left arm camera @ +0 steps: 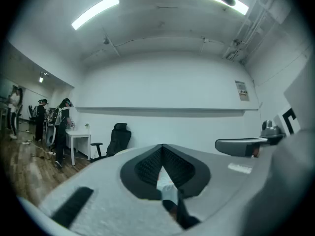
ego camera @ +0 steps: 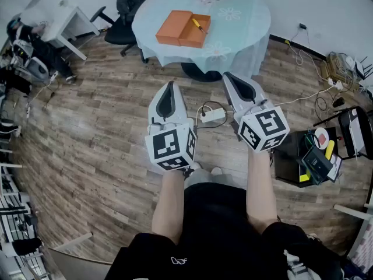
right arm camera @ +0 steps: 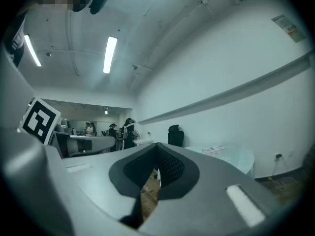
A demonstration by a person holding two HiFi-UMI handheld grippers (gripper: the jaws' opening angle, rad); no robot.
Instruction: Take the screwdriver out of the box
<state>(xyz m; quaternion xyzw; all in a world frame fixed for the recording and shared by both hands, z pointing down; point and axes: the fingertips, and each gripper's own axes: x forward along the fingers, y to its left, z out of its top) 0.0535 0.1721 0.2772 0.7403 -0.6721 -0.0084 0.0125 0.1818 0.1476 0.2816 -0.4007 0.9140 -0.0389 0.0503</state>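
Observation:
An open orange box (ego camera: 182, 29) lies on a round table (ego camera: 233, 22) with a pale blue cloth, at the top of the head view. A yellow-handled screwdriver (ego camera: 198, 25) rests in its right half. My left gripper (ego camera: 171, 84) and right gripper (ego camera: 228, 74) are side by side over the wooden floor, well short of the table. Both point level toward it, shut and with nothing between the jaws. In the left gripper view the jaws (left arm camera: 162, 145) meet at the tip. The right gripper view shows the same closed tip (right arm camera: 156, 145), with the table's edge (right arm camera: 231, 156) to its right.
A black office chair (ego camera: 122, 22) and a white desk (ego camera: 64, 22) stand left of the table. A white power strip (ego camera: 213, 115) with cables lies on the floor between the grippers. A black case (ego camera: 309, 156) holding tools sits at the right, with more cables behind it. People stand far off at the left.

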